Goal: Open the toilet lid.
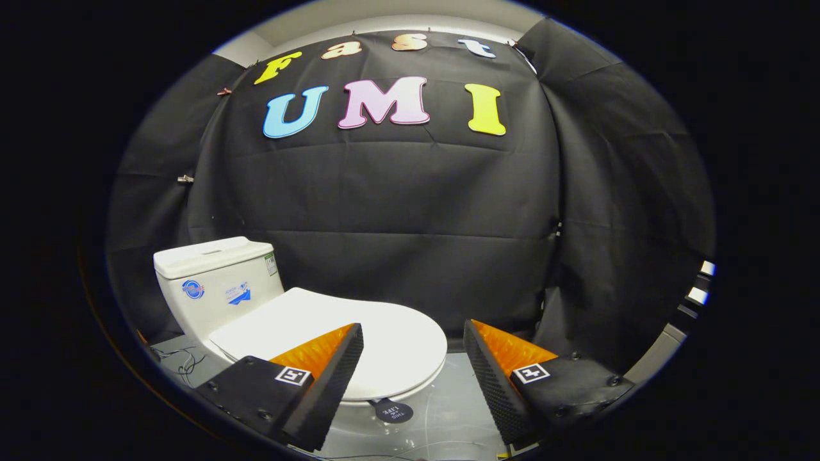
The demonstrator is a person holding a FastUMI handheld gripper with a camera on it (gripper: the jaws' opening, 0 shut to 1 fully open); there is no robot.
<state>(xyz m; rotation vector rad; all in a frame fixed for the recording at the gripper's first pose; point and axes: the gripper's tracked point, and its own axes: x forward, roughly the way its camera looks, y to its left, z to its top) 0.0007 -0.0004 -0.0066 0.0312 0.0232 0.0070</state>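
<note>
Two fingers of our tool (413, 371) are standing spread, holding nothing, just above the closed toilet lid (339, 336), probably lining up its front lip for lifting.

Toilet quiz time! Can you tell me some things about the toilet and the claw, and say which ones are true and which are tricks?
1. The toilet lid is lying flat and closed. True.
2. The claw is squeezing the lid. False: its fingers are spread apart and hold nothing; the lid's front edge sits between and just ahead of them.
3. The tank stands behind the lid. True.
4. A small dark tab sticks out under the lid's front edge. True.
5. The toilet is black. False: it is white, and the cloth wall behind it is black.
6. The insides of the claw's fingers are smooth. False: they have dark ridged pads.
</note>
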